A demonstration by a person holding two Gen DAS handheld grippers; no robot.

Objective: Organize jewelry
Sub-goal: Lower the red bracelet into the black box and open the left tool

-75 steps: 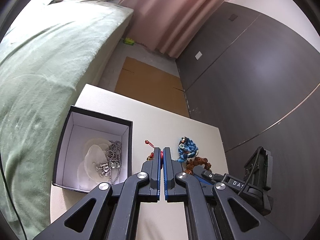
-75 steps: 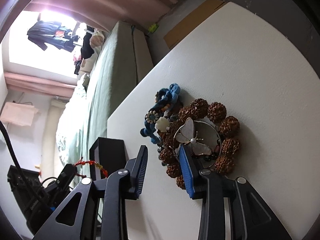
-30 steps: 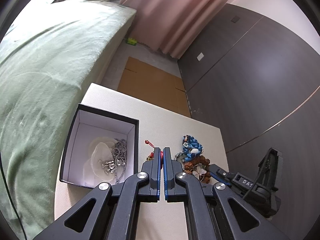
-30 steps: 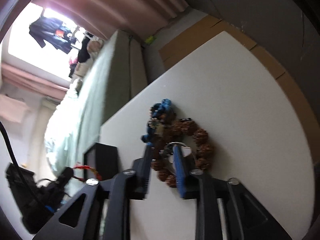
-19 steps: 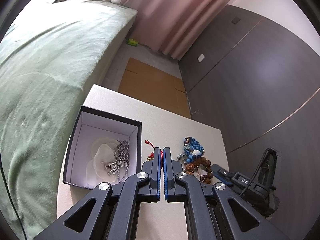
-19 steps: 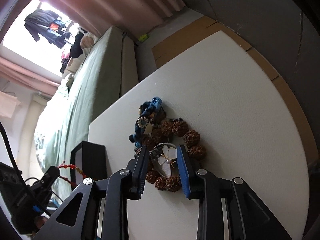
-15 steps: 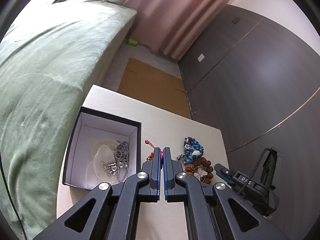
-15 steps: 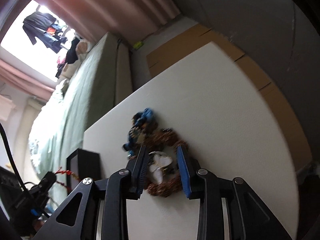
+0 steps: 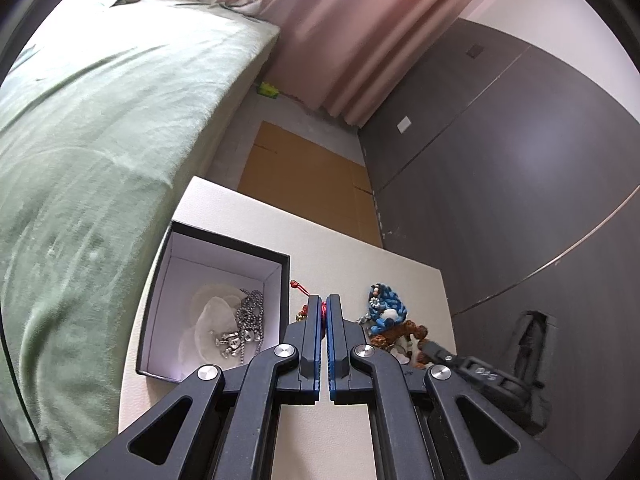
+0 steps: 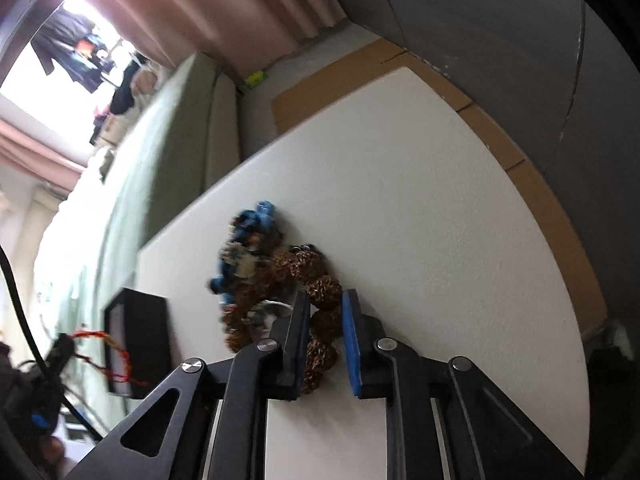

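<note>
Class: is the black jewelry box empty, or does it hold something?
Not empty: the black jewelry box holds a silver chain and pale shell-like pieces.

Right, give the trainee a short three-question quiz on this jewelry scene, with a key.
1. True or false: the left tool is shut on a red cord.
2. Multiple choice: what lies between the fingers of the right tool? A) the silver chain B) beads of the brown bead bracelet C) the blue braided piece
3. Fill in: the silver chain lies inside the black ____.

Key:
1. True. Its fingers are pressed together on the cord.
2. B. The right tool straddles the brown beads on the white table, with a gap left on one side.
3. box.
</note>
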